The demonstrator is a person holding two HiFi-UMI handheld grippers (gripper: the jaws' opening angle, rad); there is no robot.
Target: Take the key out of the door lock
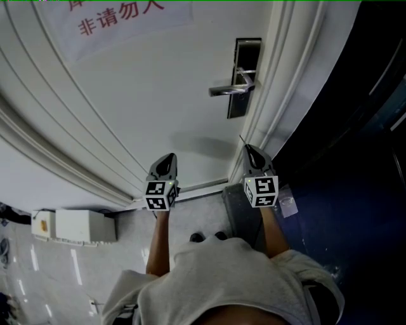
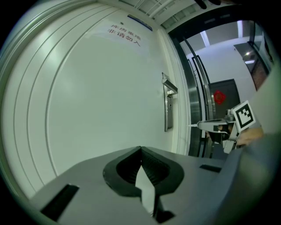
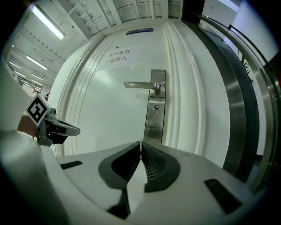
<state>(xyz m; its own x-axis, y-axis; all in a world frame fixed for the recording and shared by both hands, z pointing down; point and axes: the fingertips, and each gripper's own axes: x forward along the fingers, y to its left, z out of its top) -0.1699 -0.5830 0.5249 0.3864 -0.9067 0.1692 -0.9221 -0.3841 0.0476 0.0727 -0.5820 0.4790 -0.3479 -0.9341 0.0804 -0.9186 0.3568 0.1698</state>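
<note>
Outside a white panelled door (image 1: 146,95), both of my grippers hang level and well apart from it, one on each bare forearm. The left gripper (image 2: 141,149) has its jaws pressed together with nothing between them. The right gripper (image 3: 140,143) is closed as well, and a thin pale sliver (image 1: 242,138) pokes out past its tips, pinched between them. It is too fine for me to tell whether it is the key.

The brushed steel lock plate (image 3: 154,123) stands near the door's right edge, with the silver lever handle (image 3: 138,84) reaching left from its upper part. Below the handle sits a small round keyhole (image 3: 155,109). At this range I cannot make out a key there, and in the head view the plate is too small and dark to show the hole at all.

A white paper notice with red characters (image 1: 120,19) is stuck high on the door, its top cut off by the head view's edge. To the right of the door frame the scene falls into darkness. A white box (image 1: 76,226) lies on the floor at lower left, and my own grey top fills the bottom of the head view.
</note>
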